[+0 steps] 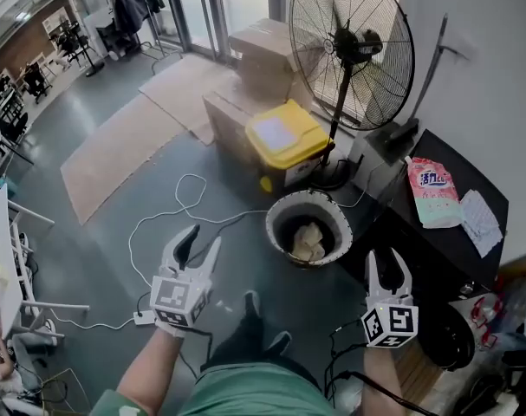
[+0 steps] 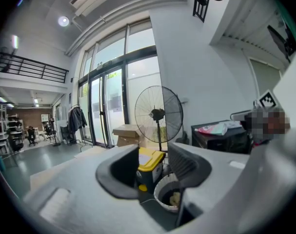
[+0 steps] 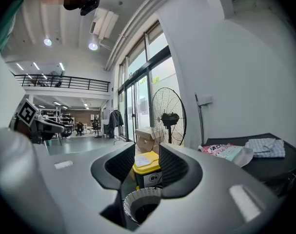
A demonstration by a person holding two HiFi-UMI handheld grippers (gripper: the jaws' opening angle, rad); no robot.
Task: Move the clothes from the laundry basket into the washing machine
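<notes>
**Two tongs open, laundry sitting in the basket**

Both are held out low over the grey floor (image 1: 89, 263), side by side but well apart. The left tongs (image 1: 202, 239) are spread wide, with nothing but air between them. The right tongs (image 1: 388, 263) are parted a bit less and nothing is gripped there either. The basket is only seen past them, further off.

The round white laundry basket (image 1: 272, 225) is stood on the floor ahead, between the two tongs and a little beyond them, nearer the right one. A few pale clothes (image 1: 308, 241) are bunched at the bottom of it.

Just behind the basket a yellow-lidded bin (image 1: 287, 137) is parked, with cardboard boxes (image 1: 263, 59) behind that and a big fan (image 1: 349, 46) on a stand beside it. Right of the basket, a black unit (image 1: 444, 251) is set against the wall. A pink pouch (image 1: 433, 191) and a folded cloth (image 1: 481, 222) are laid on top of it. Whether that unit is the washer can't really be told from here. A white cable (image 1: 172, 219) is looped across the floor near the left tongs.
</notes>
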